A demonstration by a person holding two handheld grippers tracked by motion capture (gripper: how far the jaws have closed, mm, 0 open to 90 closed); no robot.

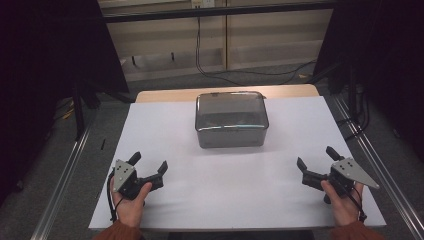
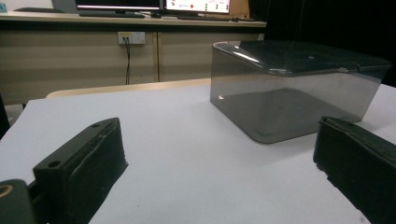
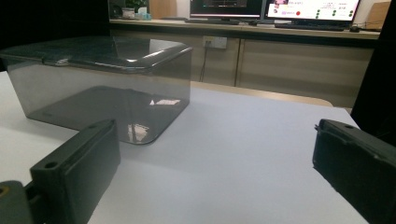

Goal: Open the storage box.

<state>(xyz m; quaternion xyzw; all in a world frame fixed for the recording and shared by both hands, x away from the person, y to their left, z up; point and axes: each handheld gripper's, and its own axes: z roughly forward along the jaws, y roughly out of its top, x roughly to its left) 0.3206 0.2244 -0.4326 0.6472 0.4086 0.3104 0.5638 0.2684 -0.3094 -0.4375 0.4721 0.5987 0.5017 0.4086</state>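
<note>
A smoky transparent plastic box (image 1: 231,120) with a lid stands at the middle back of the white table (image 1: 235,190). My left gripper (image 1: 148,162) rests low at the front left, jaws wide apart with nothing between them. My right gripper (image 1: 316,159) rests at the front right, also open and empty. In the left gripper view the box (image 2: 289,88) stands ahead to the right, between and beyond the black jaws. In the right gripper view the box (image 3: 100,86) stands ahead to the left. Both grippers sit well short of the box.
The white sheet covers a wooden tabletop (image 1: 165,95) whose far edge shows behind the box. Metal rails (image 1: 65,170) run along both sides of the table. A cabinet wall with a socket (image 2: 130,37) and cables lies beyond, with monitors (image 3: 271,9) on top.
</note>
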